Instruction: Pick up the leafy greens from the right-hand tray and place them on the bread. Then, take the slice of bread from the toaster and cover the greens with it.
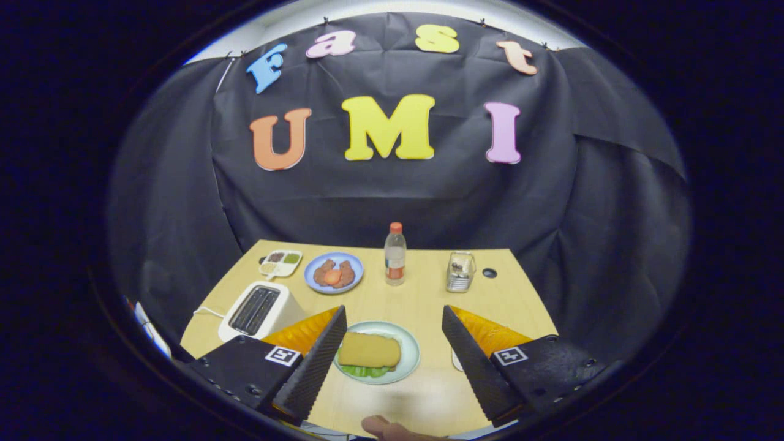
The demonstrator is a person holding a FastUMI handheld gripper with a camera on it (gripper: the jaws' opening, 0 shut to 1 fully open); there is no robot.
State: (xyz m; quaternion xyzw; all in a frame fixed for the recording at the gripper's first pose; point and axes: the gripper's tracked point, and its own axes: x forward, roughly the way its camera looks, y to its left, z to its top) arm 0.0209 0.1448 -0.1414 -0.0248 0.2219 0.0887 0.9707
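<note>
Gripper [394,355] spread wide, holding nothing, hanging above the near part of the bench [422,300]. Between the fingers, slightly toward the left one, sits a pale green plate [409,349]; on it a slice of bread [369,350] lies flat on top of the leafy greens [362,370], green edge poking out at the near side. Whether another slice lies under the greens, can't tell. Left finger's inner edge overlaps the plate rim in this view; contact can't be judged. Bench is light wood, smooth, with black cloth wall closing it off behind and on both sides. White toaster [260,309] sits beyond the left finger near the bench's left edge, slots look dark, cord trailing off left. Behind it, a small white compartment tray [280,263] with dark and green contents at the far left corner. Blue plate [334,273] with reddish-brown food and an orange piece just right of that. Clear bottle [395,254] with orange cap upright at the far middle. Small clear jar [460,271] further right, dark round hole [489,272] in the bench beside it. A white rim [454,360] peeks out by the right finger, mostly hidden. Middle strip of the bench from plate to bottle is open. A fingertip [383,427] shows at the near edge below the plate.
</note>
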